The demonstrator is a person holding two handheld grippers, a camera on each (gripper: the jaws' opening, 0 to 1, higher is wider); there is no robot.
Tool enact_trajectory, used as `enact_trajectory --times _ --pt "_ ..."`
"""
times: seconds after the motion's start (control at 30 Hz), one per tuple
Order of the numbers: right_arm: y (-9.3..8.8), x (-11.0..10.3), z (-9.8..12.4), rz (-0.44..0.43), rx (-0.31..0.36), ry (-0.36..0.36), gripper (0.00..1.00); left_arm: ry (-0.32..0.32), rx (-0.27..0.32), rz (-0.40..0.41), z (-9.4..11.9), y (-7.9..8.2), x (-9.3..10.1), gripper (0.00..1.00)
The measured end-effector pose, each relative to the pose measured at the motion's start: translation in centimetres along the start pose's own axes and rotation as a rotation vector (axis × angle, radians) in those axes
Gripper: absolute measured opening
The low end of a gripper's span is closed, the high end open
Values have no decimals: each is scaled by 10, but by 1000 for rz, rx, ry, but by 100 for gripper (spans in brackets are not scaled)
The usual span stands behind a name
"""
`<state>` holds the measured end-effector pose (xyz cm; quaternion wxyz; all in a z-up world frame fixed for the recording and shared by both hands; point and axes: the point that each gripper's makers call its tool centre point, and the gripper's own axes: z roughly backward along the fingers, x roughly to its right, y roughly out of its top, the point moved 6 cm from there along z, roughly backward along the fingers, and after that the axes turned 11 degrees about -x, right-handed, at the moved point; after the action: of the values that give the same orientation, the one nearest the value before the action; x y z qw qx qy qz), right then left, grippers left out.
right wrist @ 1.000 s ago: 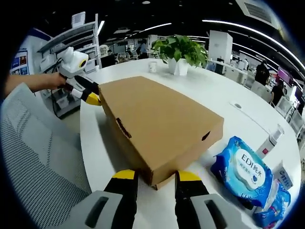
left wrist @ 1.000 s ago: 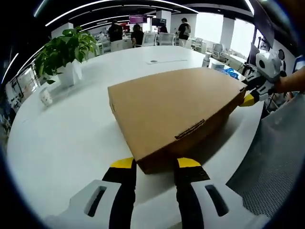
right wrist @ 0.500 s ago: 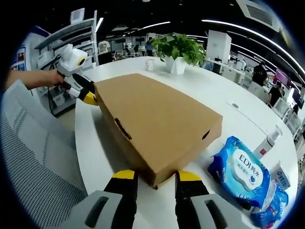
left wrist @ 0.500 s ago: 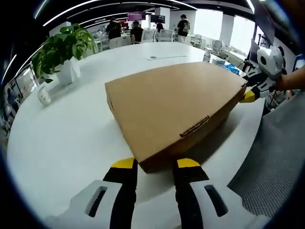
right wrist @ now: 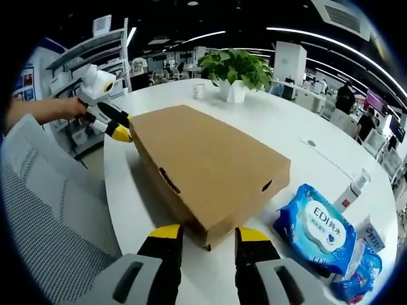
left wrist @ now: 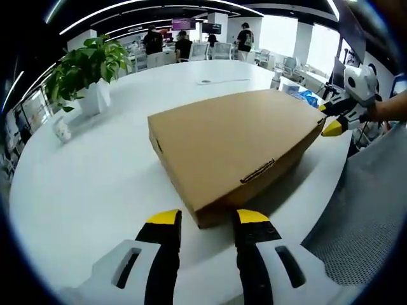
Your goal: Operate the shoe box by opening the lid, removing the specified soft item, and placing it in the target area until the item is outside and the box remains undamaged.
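A flat brown cardboard shoe box (left wrist: 235, 143) lies with its lid down on the white table (left wrist: 82, 190). My left gripper (left wrist: 208, 218) is open, its yellow-tipped jaws standing either side of the box's near corner. My right gripper (left wrist: 332, 124), held in a hand, sits at the box's far right corner. From the other end, the box (right wrist: 203, 168) runs away from my right gripper (right wrist: 210, 234), which is open around its own near corner. My left gripper (right wrist: 117, 130) touches the far left corner. What the box holds is hidden.
A potted plant (left wrist: 86, 70) and a small white cup (left wrist: 62, 130) stand at the table's far side. A blue wet-wipes pack (right wrist: 318, 229) and a slim bottle (right wrist: 356, 189) lie right of the box. A grey mesh chair (right wrist: 44, 216) borders the table edge. People stand far behind.
The box looks slightly smaller and farther in both views, as both cameras drew back a little. Its lid stays down and both grippers stay open at opposite corners.
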<state>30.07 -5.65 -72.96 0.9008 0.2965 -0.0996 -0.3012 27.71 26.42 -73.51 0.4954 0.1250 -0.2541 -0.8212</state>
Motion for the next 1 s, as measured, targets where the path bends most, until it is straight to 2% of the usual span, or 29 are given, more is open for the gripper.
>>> enact_trajectory --times 0.37,1.0 --pt "12 0 6 -6 43 -3 29 -13 47 -13 14 13 3 30" --pt "6 -1 -5 -10 10 -14 29 -4 10 -14 0 8 4 29"
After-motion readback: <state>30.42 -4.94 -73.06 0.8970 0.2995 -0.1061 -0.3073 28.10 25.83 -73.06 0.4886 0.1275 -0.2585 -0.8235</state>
